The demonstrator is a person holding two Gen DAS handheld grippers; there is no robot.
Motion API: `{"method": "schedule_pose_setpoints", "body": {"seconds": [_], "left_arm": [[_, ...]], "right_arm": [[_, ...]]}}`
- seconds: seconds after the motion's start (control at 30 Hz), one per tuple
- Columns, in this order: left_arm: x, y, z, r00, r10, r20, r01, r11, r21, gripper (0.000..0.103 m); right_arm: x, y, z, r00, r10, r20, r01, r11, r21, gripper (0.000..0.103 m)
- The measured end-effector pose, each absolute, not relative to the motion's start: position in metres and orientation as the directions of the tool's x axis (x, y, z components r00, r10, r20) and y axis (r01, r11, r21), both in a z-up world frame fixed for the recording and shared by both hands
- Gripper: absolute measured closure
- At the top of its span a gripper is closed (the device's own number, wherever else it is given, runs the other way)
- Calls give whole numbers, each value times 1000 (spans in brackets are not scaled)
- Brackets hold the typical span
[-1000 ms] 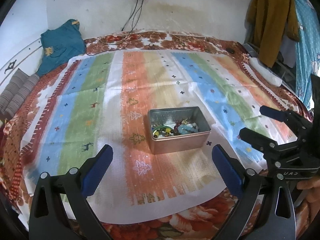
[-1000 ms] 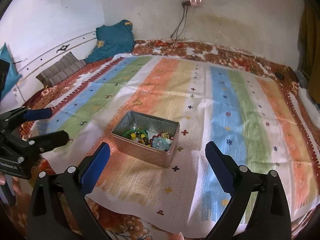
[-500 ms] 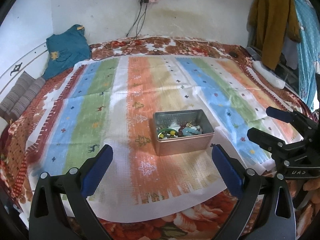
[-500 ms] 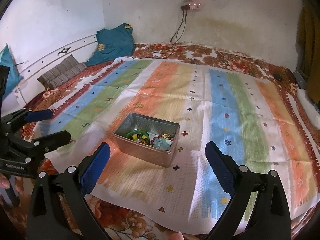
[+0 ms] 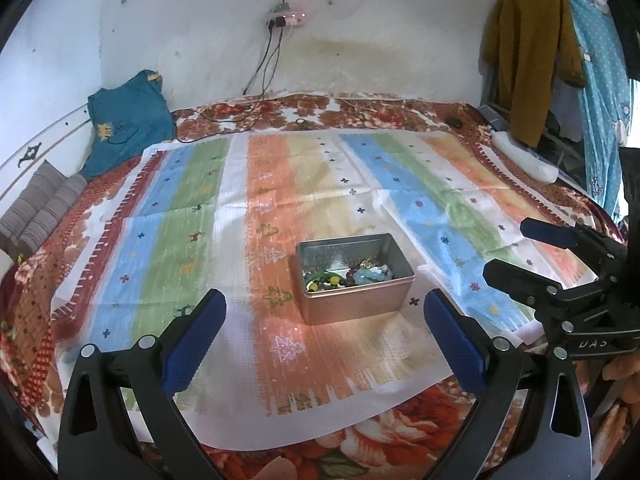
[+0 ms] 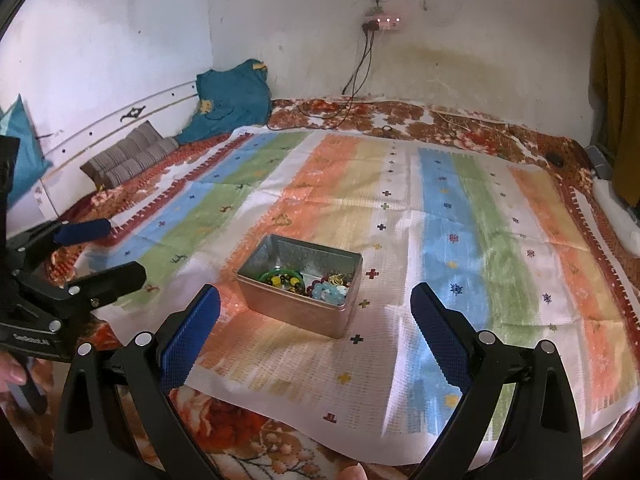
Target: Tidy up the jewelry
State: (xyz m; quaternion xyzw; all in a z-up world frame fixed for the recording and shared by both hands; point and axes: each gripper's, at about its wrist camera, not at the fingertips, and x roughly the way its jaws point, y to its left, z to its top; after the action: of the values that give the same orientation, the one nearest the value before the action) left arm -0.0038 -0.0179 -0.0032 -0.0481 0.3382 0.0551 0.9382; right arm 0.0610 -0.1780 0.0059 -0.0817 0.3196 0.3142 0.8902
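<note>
An open metal tin (image 5: 356,304) (image 6: 296,312) stands on a striped mat on a bed. It holds a heap of jewelry (image 5: 346,276) (image 6: 312,284): beads, a green bangle, a pale blue piece. My left gripper (image 5: 324,332) is open and empty, held back from the tin's near side. My right gripper (image 6: 316,328) is open and empty, also short of the tin. Each gripper shows in the other's view, the right one (image 5: 516,252) at the right edge and the left one (image 6: 104,252) at the left edge.
The striped mat (image 5: 440,208) lies over a floral bedsheet (image 5: 360,440). A teal cloth (image 5: 128,124) and striped pillows (image 5: 40,208) lie at the back left. Clothes (image 5: 528,56) hang at the right. Cables (image 5: 264,72) drop from a wall socket.
Both grippers have drawn back and tilted up a little, so the tin sits lower and farther in both views. Both stay open and empty.
</note>
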Motion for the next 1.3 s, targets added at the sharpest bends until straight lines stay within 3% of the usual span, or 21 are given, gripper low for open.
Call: {"method": "schedule_pose_setpoints", "body": {"seconds": [1.3], "left_arm": [[-16, -26, 9, 823, 57, -566, -104, 993, -52, 6]], "right_arm": [[40, -181, 15, 651, 530, -543, -621, 783, 20, 6]]}}
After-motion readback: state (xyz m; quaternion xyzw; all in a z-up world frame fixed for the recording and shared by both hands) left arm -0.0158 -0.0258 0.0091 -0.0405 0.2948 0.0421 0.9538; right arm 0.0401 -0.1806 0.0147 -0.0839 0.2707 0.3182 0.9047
